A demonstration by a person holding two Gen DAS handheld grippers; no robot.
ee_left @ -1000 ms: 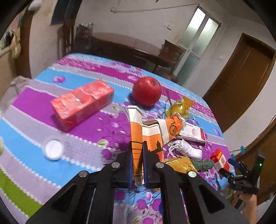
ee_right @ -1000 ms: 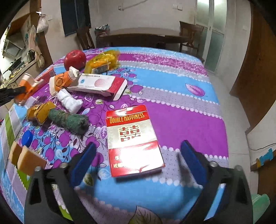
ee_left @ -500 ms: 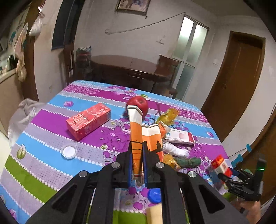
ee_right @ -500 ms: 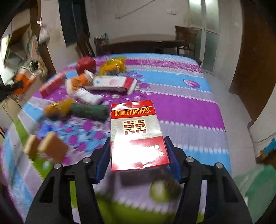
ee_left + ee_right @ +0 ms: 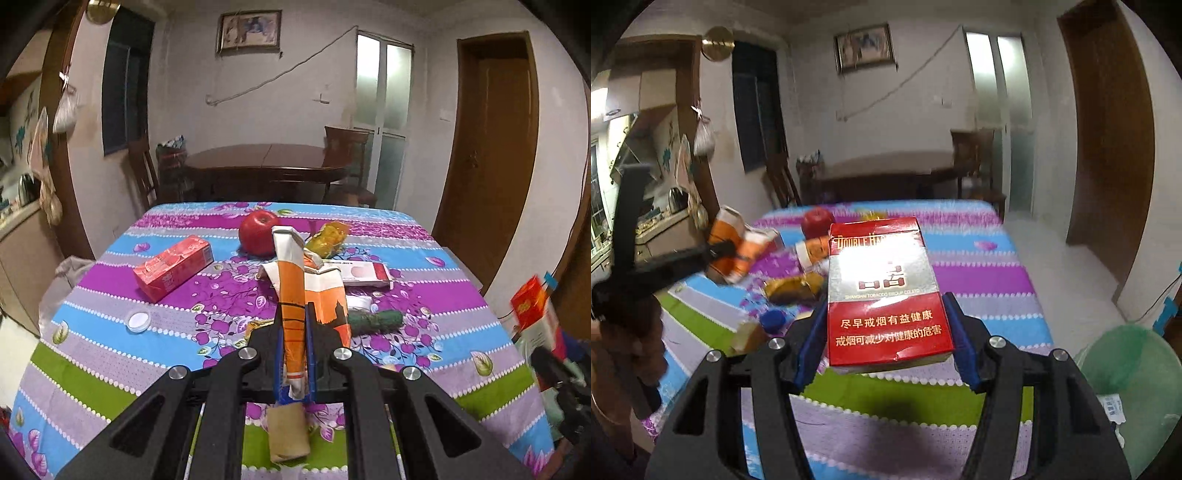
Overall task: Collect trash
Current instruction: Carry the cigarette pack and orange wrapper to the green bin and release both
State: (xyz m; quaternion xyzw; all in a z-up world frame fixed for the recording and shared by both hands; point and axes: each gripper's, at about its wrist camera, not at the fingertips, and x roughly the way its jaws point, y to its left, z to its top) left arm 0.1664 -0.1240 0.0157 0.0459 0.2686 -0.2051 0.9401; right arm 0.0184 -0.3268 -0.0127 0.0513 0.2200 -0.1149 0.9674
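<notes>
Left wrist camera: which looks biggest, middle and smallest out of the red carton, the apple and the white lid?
1. red carton
2. apple, though it sits farther from the camera than the carton, so it may look smaller than it is
3. white lid

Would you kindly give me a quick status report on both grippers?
Left gripper shut on orange carton, held above table. Right gripper shut on cigarette pack, also lifted. Green bin at lower right, path unobstructed.

Red cigarette pack (image 5: 888, 295), purple floral tablecloth (image 5: 229, 291)
</notes>
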